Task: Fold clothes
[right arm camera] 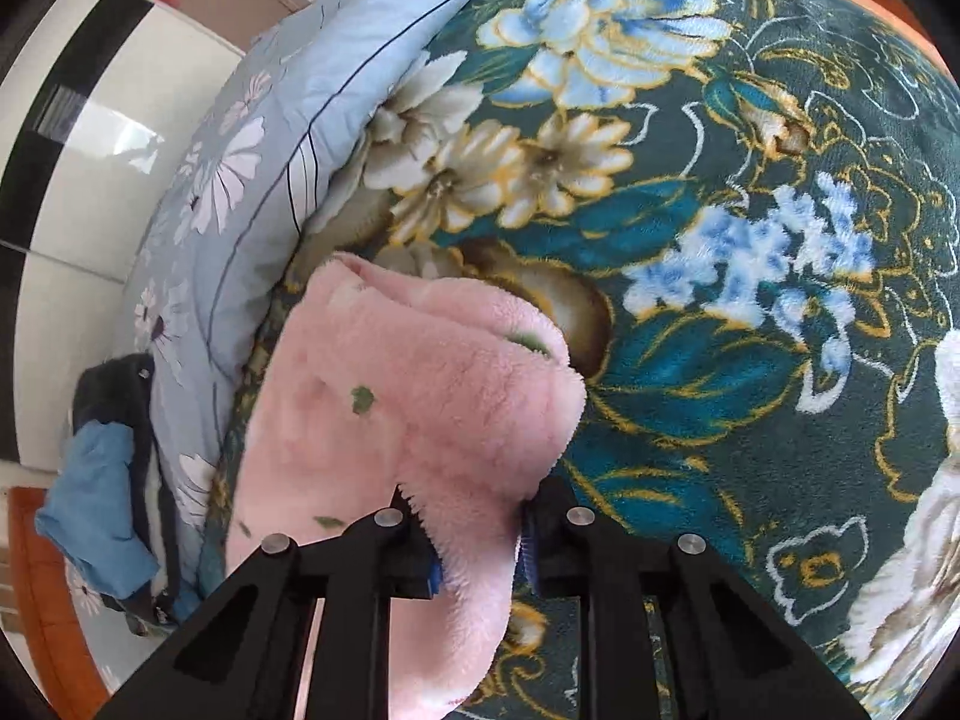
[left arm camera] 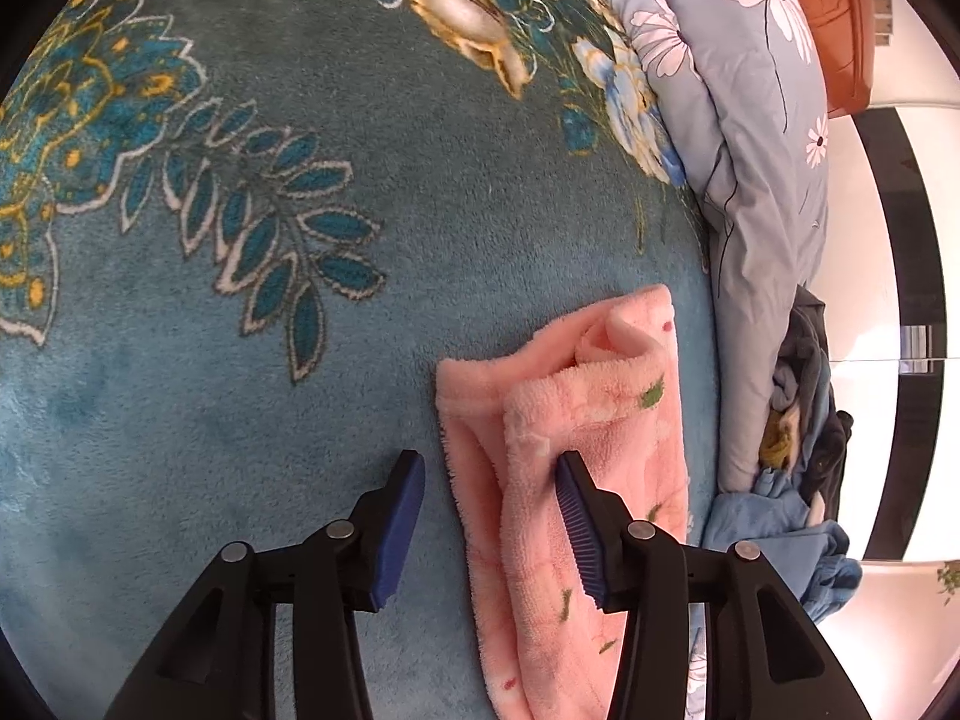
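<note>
A pink fleece garment with small green specks lies folded into a long strip on the teal flowered blanket. My left gripper stands open over the strip's left edge. One blue pad rests on the blanket and the other pad lies on top of the fleece. In the right wrist view the same pink garment bulges up between the fingers of my right gripper, which is shut on a thick bunch of it. The fleece hides the fingertips there.
A grey-blue quilt with white flowers is bunched along the blanket's edge, close to the garment. Past it lies a heap of blue and dark clothes, also seen in the right wrist view. Behind stands a white and black cabinet front.
</note>
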The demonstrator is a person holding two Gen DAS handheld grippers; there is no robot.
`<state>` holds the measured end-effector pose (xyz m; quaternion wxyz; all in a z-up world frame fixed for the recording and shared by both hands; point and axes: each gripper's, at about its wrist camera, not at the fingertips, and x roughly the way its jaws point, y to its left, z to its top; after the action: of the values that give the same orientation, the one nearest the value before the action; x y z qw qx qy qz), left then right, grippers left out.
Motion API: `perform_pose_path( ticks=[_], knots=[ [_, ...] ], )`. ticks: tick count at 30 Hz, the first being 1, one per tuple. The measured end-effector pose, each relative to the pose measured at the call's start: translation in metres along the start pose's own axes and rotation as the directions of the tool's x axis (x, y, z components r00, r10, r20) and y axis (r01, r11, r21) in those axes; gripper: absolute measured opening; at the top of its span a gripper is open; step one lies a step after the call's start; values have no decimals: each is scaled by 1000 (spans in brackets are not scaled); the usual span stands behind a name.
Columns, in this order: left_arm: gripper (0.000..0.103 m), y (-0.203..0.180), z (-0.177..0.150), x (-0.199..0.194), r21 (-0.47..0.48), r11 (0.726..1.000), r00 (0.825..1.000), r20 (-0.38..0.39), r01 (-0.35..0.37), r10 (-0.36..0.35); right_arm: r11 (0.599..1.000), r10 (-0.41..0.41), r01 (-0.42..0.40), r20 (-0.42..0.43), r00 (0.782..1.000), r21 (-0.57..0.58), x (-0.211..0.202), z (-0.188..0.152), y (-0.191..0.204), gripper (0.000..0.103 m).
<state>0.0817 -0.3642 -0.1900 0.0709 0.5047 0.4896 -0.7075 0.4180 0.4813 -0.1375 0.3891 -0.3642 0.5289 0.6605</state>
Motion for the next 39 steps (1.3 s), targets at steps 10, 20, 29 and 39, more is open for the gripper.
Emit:
perform_pose_path(
  ticks=[10,20,29,39],
  knots=[
    [52,-10,6,11,37,998,999,28,43,-44,995,-65,64,-17,998,-72,-1,1,27,24],
    [13,-8,8,14,74,997,999,32,27,-29,942,-201,232,146,969,-243,-61,-26,54,36],
    [11,-76,-24,-24,382,924,987,143,8,-67,823,-105,137,90,990,-551,-28,-103,149,36],
    [11,-204,-142,-45,735,640,958,-47,225,-283,691,-12,-68,-105,994,-720,16,-173,220,36]
  ],
)
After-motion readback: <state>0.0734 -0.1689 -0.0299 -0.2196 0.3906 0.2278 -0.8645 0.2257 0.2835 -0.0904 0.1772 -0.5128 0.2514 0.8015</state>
